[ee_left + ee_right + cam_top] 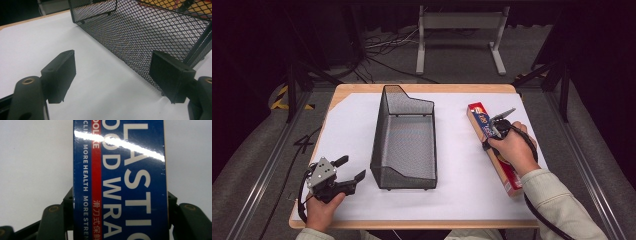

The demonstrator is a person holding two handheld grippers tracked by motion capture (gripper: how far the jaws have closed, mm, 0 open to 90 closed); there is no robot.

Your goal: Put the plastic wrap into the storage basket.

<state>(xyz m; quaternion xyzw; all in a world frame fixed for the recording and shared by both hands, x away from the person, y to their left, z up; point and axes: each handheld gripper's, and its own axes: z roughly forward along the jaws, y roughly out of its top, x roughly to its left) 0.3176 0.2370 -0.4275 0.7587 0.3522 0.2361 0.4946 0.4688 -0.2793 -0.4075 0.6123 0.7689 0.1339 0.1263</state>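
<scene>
The right hand-held gripper (498, 126) sits down over the long blue and red plastic-wrap box (492, 146), jaws either side of its width, pads against both long edges in the right gripper view, so it is closed on the box rather than gaping. That box (120, 182) lies flat on the right part of the white sheet (352, 125), slanted, its far end towards the back edge and its near end close to the right front of the table (422, 88). There is a bare strip of white between the box and the black wire-mesh basket (404, 137), which stands upright mid-table with its taller wall at the back. Over on the left, the left hand-held gripper (347, 170) rests near the front edge, jaws spread wide with nothing between them; in the left gripper view its two black pads (62, 75) frame bare sheet, and the mesh basket wall (150, 37) rises just beside the right-hand one. The wooden table rim shows around the sheet, grey carpet floor (257, 150) and dark metal rails (267, 165) flank both sides, and a pale metal stand (459, 30) sits beyond. The close right gripper view gives white lettering and a red stripe on the glossy box; the high view gives the whole layout.
</scene>
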